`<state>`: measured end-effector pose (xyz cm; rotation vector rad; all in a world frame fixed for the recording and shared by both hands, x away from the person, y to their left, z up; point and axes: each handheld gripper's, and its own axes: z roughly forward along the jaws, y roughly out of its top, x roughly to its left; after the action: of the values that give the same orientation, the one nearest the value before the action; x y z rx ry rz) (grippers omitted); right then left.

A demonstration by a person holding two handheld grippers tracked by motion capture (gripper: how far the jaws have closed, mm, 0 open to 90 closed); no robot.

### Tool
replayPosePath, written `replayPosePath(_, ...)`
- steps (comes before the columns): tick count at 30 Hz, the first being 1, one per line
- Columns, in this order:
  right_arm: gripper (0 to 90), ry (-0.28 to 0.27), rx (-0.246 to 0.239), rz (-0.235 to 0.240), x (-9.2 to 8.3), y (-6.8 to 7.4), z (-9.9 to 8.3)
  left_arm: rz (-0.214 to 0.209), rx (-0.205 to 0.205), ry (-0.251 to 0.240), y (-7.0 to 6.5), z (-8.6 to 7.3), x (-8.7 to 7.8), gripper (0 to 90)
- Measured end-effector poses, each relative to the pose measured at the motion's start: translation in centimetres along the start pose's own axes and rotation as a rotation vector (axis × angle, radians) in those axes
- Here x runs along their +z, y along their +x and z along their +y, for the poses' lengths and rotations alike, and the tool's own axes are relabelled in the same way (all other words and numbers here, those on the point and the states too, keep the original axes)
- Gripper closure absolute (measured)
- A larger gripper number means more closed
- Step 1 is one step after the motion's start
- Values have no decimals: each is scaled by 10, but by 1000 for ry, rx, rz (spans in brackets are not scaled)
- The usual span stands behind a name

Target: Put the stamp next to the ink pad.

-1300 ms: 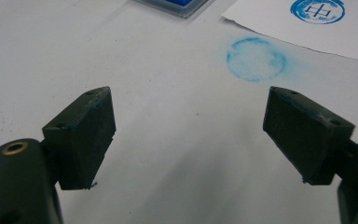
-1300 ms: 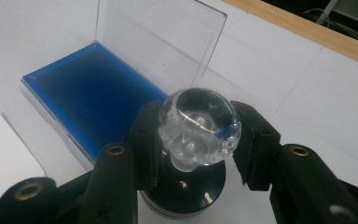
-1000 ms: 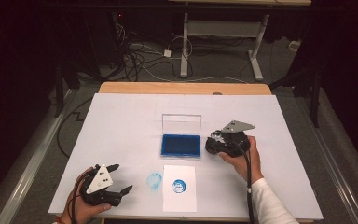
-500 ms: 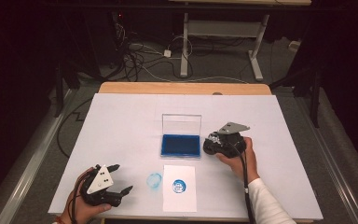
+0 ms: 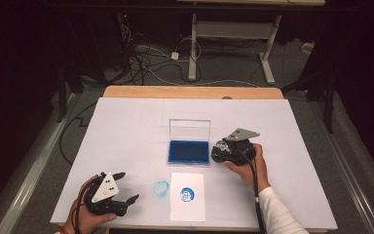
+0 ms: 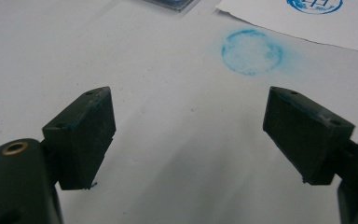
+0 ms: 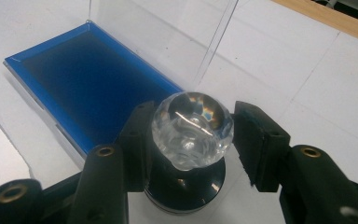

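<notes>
Item: stamp (image 7: 192,140) with a faceted clear knob on a round black base, stood upright on the bench (image 5: 126,126) just beside the ink pad (image 5: 189,151), at about 3 o'clock of it in the high view. Its long axis is judged vertical.

Right claw (image 7: 191,140): the jaws are set either side of the knob. They have just been opening; in the right gripper view the left pad lies against or very near the knob, while a gap is seen at the right pad, so the stamp is judged released and standing on its own. In the high view the right claw (image 5: 220,152) is held just at the pad's right edge.

Left claw (image 5: 122,187): spread wide, nothing between the jaws, rested near the bench's 7 o'clock corner, well apart from the stamp. The right hand is plainly the nearer.

Other items: ink pad with blue tray and clear lid raised upright at its far side; paper sheet (image 5: 187,196) at 6 o'clock of the pad, bearing a round blue print (image 5: 187,194); a fainter blue ring smudge (image 5: 161,189) on the bench just left of the sheet.

View notes: the gap at the knob is given by the right gripper view; the smudge (image 6: 251,52) lying ahead of the empty left claw (image 6: 189,126) is given close by the left gripper view; the overall layout is given by the high view.
</notes>
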<state>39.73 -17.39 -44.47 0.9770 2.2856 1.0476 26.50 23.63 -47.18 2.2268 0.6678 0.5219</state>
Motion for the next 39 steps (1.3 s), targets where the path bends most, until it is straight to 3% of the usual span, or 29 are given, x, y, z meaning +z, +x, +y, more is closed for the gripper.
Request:
replayPosePath(12, 355, -86, -7, -15, -20, 0, 11, 1, 2, 2, 0, 0, 0, 166)
replayPosePath(24, 260, -155, -53, -56, -45, 6, 19, 6, 2, 2, -2, 1, 0, 166)
replayPosePath(39, 264, -204, -114, -64, -79, 14, 20, 6, 2, 3, -1, 2, 0, 166)
